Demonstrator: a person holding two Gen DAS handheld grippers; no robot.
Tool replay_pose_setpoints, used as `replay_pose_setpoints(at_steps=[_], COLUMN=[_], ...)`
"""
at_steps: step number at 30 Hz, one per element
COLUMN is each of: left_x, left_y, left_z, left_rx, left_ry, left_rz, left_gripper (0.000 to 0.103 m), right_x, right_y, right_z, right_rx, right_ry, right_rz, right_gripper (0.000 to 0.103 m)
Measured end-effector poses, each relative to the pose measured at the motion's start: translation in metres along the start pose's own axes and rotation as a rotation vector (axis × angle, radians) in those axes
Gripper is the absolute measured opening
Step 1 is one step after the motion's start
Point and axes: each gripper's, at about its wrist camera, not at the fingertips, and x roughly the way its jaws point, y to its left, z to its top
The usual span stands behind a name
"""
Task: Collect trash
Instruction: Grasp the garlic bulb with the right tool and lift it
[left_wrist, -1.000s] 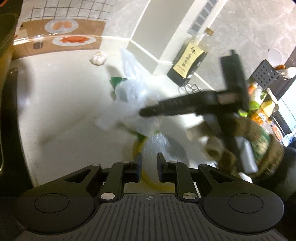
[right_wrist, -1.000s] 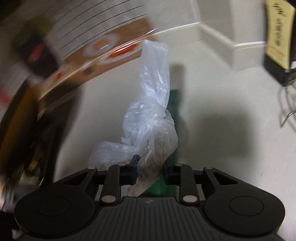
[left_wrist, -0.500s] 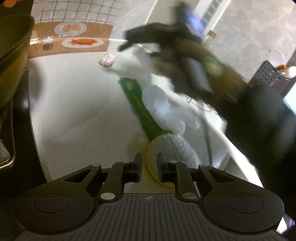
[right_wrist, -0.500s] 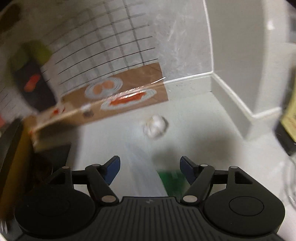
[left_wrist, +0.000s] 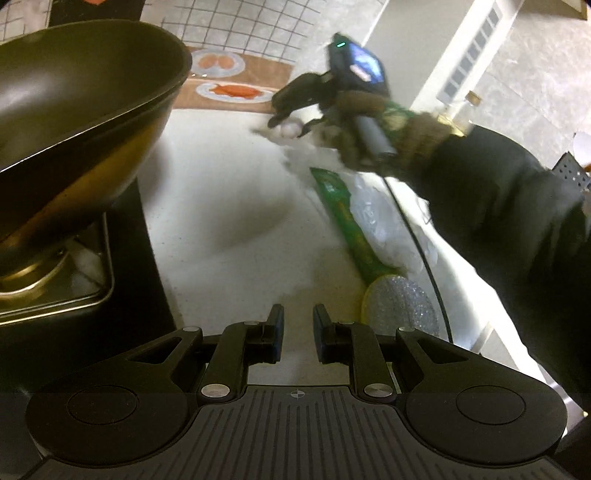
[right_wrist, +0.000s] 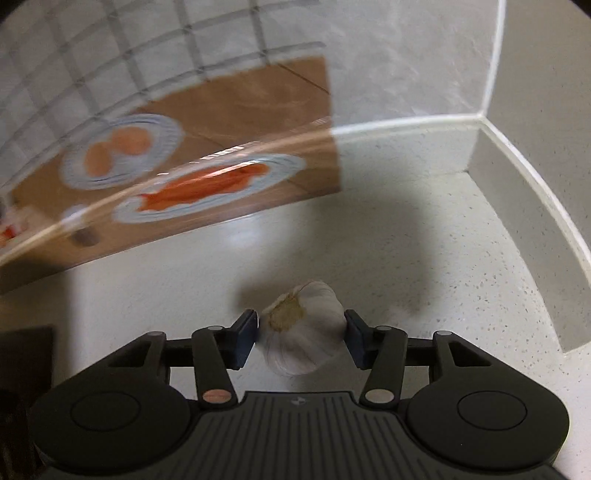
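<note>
**Garlic bulb framed between gripper fingers on kitchen counter**

Speckled white countertop (right_wrist: 424, 258) fills both views, running back to a tiled wall where we see a brown panel (right_wrist: 236, 122) printed with plates of food. At the left edge of the left wrist view, a dark wok (left_wrist: 74, 99) sits tilted on a steel stand above a black cooktop. We see a person's dark sleeve (left_wrist: 517, 206) reaching across from the right, the gloved hand carrying the right gripper (left_wrist: 286, 122) down over the far part of the counter. Beneath that arm lies a crumpled clear plastic bag (left_wrist: 384, 229), touching a long green wrapper (left_wrist: 343, 218) that runs diagonally toward us. A round silver-and-yellow scouring pad (left_wrist: 402, 306) rests at the wrapper's near end, just beside the left gripper (left_wrist: 298, 325), whose fingers stand a narrow gap apart with nothing between them, bare counter showing through. In the right wrist view, a white garlic bulb (right_wrist: 303, 332) lies on the counter between the right gripper's fingers. Those jaws have just been closing; the left pad sits almost against the bulb, the right pad at its edge, and we cannot tell whether they press on it.
</note>
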Motion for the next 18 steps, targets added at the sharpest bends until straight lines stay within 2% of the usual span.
replay_pose_setpoints(at_steps=[4,10,14,18], left_x=[0.007,0.024,0.037,0.051], left_y=[0.000,-0.003,-0.013,-0.029], left_z=[0.001,0.007,0.013,0.015], left_rx=[0.000,0.006,0.026,0.062], left_ry=[0.026,0.069,0.086,0.115], left_rz=[-0.017,-0.059,-0.116,-0.178], left_gripper=[0.020,0.020,0.020,0.020], right_x=[-0.050,-0.150,-0.205,-0.227], right_y=[0.003,-0.004,-0.018,-0.043], right_z=[-0.013,-0.054,-0.097,-0.142], right_rx=[-0.034,-0.081,-0.067,0.006], right_ry=[-0.022,-0.118,-0.147,-0.132], right_rz=[0.087,0.176,0.152,0.076], right_gripper=[0.051,0.051,0.051,0.051])
